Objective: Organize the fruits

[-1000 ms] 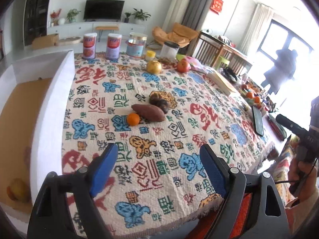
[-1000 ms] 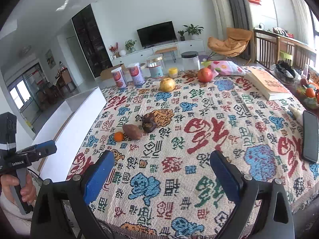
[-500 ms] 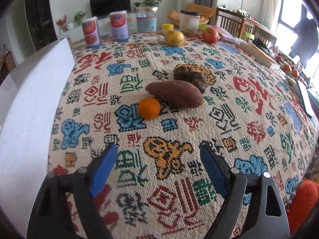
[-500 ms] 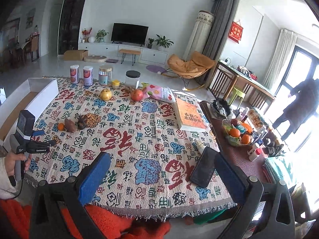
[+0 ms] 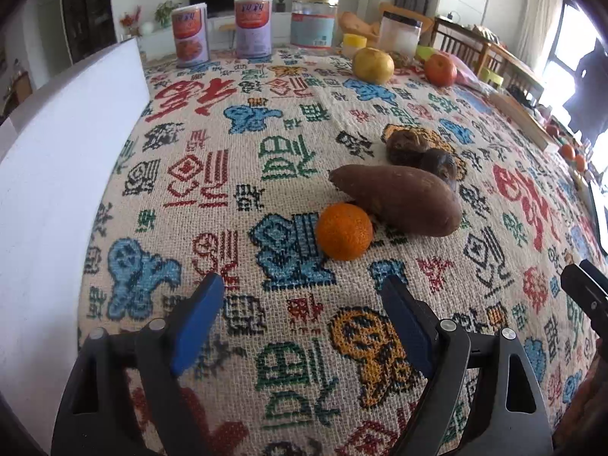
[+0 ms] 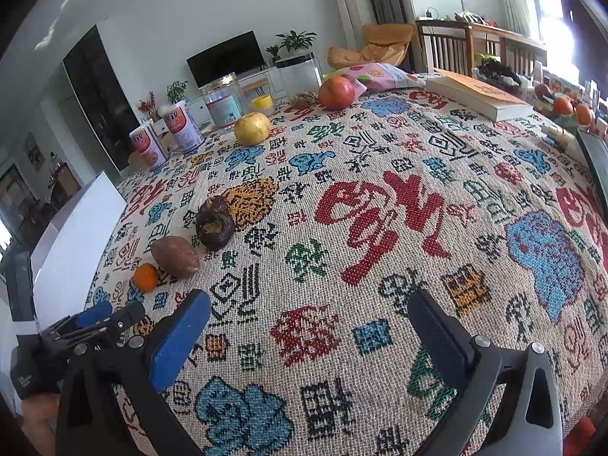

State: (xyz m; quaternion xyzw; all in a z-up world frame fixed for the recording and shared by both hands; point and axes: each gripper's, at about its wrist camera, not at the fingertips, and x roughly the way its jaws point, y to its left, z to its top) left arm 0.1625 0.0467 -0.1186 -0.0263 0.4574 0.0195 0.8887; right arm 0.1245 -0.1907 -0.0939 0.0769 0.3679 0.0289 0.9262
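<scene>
A small orange point(image 5: 344, 231) lies on the patterned tablecloth, touching a brown sweet potato point(image 5: 399, 197); two dark wrinkled fruits point(image 5: 420, 152) sit just behind. A yellow pear point(image 5: 372, 64) and a red apple point(image 5: 440, 69) stand at the far end. My left gripper point(image 5: 304, 304) is open and empty, just short of the orange. My right gripper point(image 6: 309, 319) is open and empty over the cloth; the orange point(image 6: 145, 276), the sweet potato point(image 6: 174, 256), the dark fruits point(image 6: 214, 224), the pear point(image 6: 252, 128) and the apple point(image 6: 337, 92) show in its view.
A white box wall point(image 5: 57, 144) runs along the table's left edge. Two cans point(image 5: 220, 30), jars point(image 5: 313, 22) and a small yellow pot point(image 5: 353, 41) line the far edge. A book point(image 6: 478, 93), a snack bag point(image 6: 380, 74), a phone point(image 6: 594, 159) and a fruit basket point(image 6: 566, 108) are on the right.
My left gripper has moved forward and lower toward the orange and sweet potato. My right gripper has come back in low over the table. Both stayed open.
</scene>
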